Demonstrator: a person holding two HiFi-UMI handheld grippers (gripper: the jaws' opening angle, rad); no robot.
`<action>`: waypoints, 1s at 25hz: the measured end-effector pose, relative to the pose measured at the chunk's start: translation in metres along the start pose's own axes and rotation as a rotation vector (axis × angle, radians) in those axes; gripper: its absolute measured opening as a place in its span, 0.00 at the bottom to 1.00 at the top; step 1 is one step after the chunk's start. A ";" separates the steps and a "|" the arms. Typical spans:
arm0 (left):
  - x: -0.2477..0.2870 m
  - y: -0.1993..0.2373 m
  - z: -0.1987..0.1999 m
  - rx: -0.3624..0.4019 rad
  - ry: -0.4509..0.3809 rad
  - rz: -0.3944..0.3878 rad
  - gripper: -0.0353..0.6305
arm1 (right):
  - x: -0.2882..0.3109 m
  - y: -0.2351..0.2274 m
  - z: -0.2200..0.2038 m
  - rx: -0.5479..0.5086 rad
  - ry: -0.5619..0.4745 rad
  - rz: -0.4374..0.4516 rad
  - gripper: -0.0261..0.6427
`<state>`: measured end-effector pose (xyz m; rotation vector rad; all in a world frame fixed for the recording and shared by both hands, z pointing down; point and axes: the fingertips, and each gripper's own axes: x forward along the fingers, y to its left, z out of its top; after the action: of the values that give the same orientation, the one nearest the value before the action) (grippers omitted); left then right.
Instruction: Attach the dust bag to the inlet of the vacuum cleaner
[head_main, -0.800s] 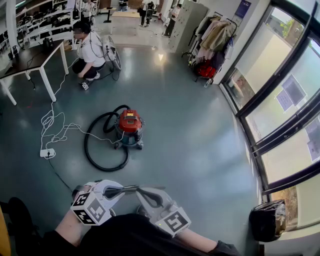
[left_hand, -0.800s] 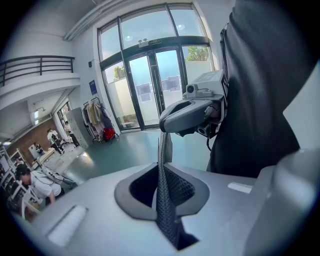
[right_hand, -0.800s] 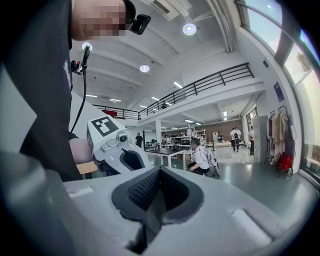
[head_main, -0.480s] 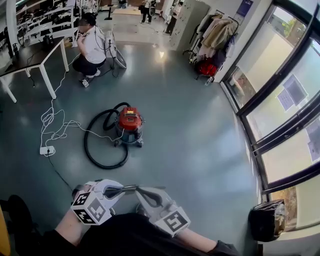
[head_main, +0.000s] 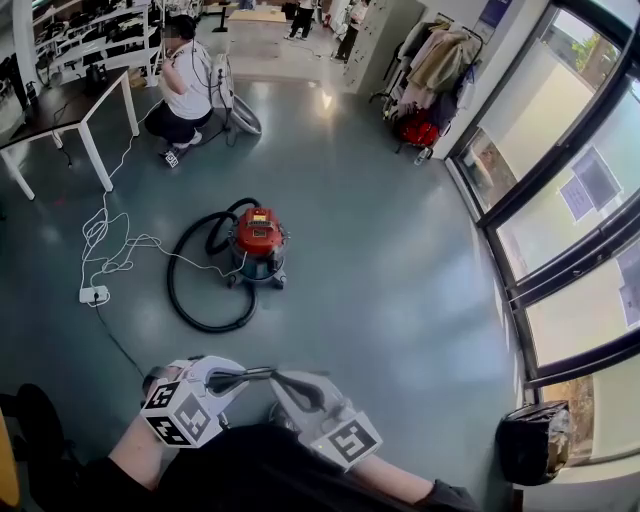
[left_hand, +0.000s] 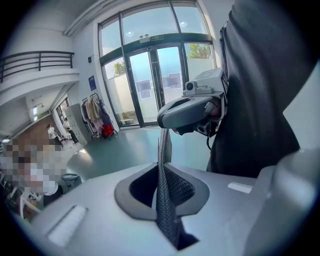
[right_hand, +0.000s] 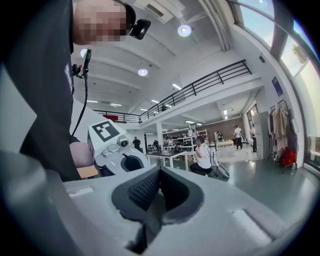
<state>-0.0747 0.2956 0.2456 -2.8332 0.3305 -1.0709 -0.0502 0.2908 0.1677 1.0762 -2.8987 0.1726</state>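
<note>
Vacuum cleaner (head_main: 259, 245) sits on floor (head_main: 400, 290) well ahead, hose (head_main: 200, 300) looped beside it; dust bag in no view. Left gripper (left_hand: 163, 145) and right gripper (right_hand: 159, 171) both pressed together, empty. Bag probably light and floppy, so take it by its stiff collar

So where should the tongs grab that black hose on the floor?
Probably the near curve of the hose, from straight above, tongs across the tube: it lies flat in an open loop beside the vacuum cleaner, with bare floor around it. Left tongs and right tongs are both shut, so they'd open first.
</note>
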 end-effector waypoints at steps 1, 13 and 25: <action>0.002 0.001 0.002 0.000 0.002 0.000 0.12 | -0.001 -0.003 0.000 0.001 0.001 0.001 0.03; 0.043 0.017 0.038 -0.012 0.025 0.036 0.12 | -0.027 -0.061 0.003 0.014 -0.014 0.030 0.03; 0.068 0.041 0.053 -0.028 0.036 0.061 0.12 | -0.032 -0.100 -0.003 0.021 0.000 0.048 0.03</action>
<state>0.0028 0.2407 0.2429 -2.8115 0.4359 -1.1145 0.0394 0.2365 0.1766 1.0104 -2.9313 0.2058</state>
